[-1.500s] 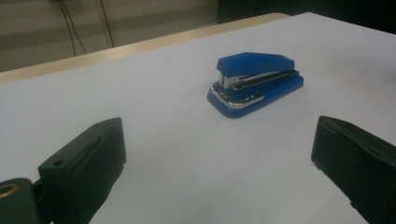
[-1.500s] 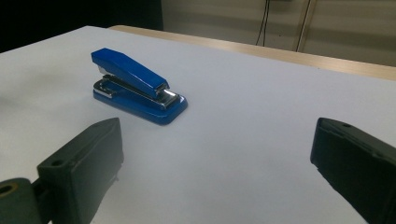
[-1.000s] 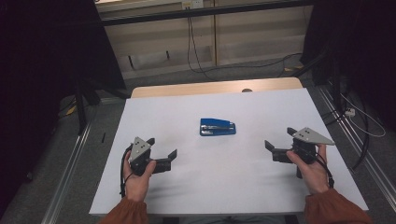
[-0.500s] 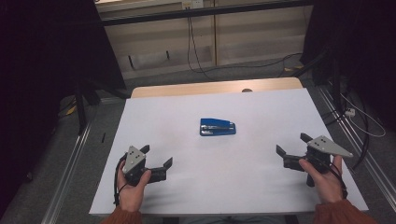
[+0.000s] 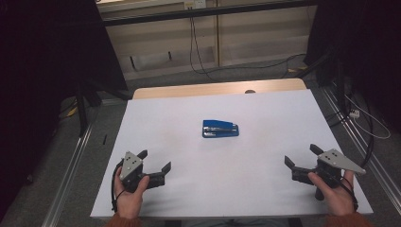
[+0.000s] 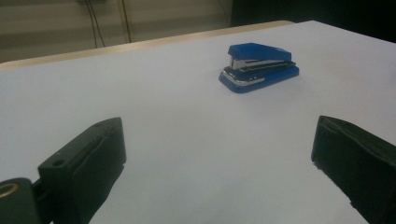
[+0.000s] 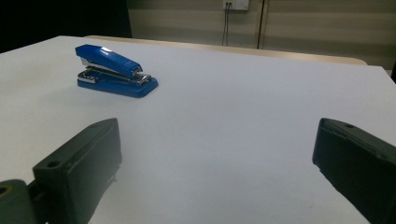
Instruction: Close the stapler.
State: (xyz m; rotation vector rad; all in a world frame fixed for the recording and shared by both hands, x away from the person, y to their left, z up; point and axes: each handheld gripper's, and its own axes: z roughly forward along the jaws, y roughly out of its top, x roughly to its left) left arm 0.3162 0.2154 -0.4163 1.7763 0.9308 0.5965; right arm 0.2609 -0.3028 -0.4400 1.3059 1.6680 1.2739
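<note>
A blue stapler (image 5: 220, 128) lies closed on the white table (image 5: 265, 109), a little behind its middle. In the left gripper view the stapler (image 6: 259, 67) sits ahead and to the right; in the right gripper view the stapler (image 7: 115, 70) sits ahead and to the left. My left gripper (image 5: 154, 161) is held near the front left edge, open and empty, jaws pointing right. Over by the front right edge, my right gripper (image 5: 303, 155) is open and empty too, jaws pointing left. Both stay well apart from the stapler.
A wooden strip (image 5: 217, 88) runs along the table's far edge. Cables (image 5: 364, 123) lie on the floor to the right, and a dark stand (image 5: 82, 101) is at the left. Bare white surface surrounds the stapler.
Both hands have drawn back toward the front edge of the table, away from the stapler. The jaws stay open and the stapler has not moved.
</note>
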